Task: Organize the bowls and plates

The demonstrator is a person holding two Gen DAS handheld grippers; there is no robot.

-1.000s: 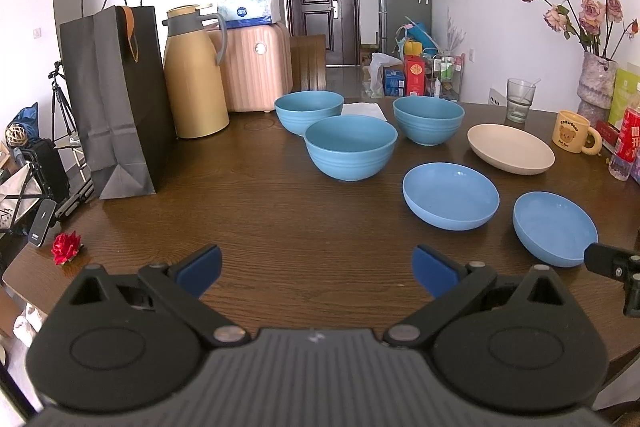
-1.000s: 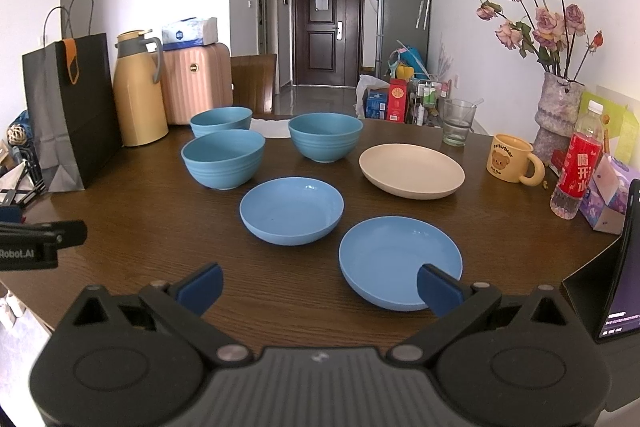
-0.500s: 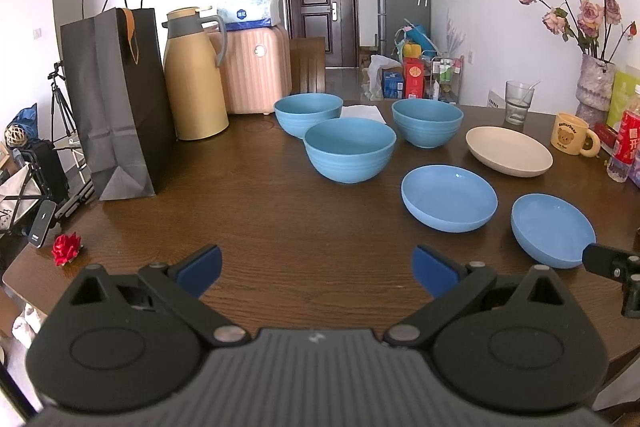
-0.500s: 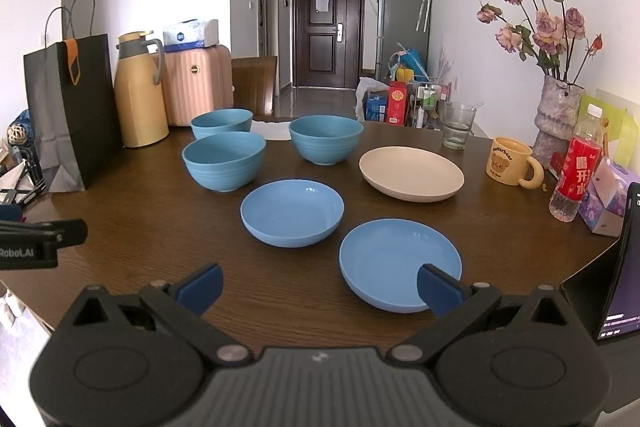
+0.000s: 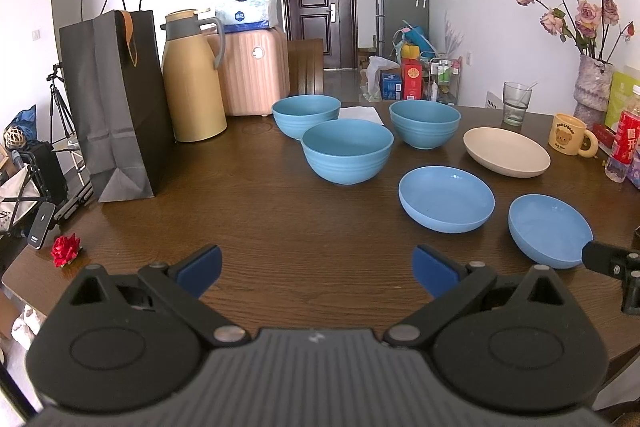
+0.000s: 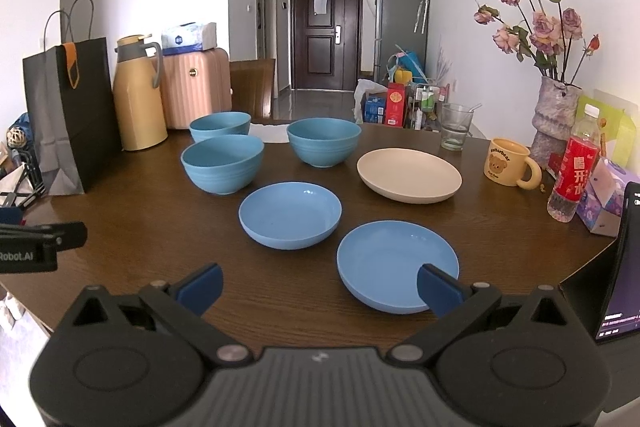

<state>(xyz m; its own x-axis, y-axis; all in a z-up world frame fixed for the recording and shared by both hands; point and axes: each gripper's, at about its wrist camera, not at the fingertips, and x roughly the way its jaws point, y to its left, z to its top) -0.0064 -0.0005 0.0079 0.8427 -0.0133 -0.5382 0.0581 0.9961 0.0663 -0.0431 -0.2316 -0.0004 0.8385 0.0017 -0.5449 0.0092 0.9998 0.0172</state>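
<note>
Blue near plate lies just ahead of the released right claw; left claw, also released, sits farther off.

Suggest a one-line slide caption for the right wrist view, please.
Open right gripper nears blue plate on table.

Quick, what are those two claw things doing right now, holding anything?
Left gripper: open, holding nothing.
Right gripper: open, holding nothing.

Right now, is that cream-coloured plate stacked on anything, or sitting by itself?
By itself. The cream plate lies flat on the wooden table, apart from the blue plates and empty.
</note>
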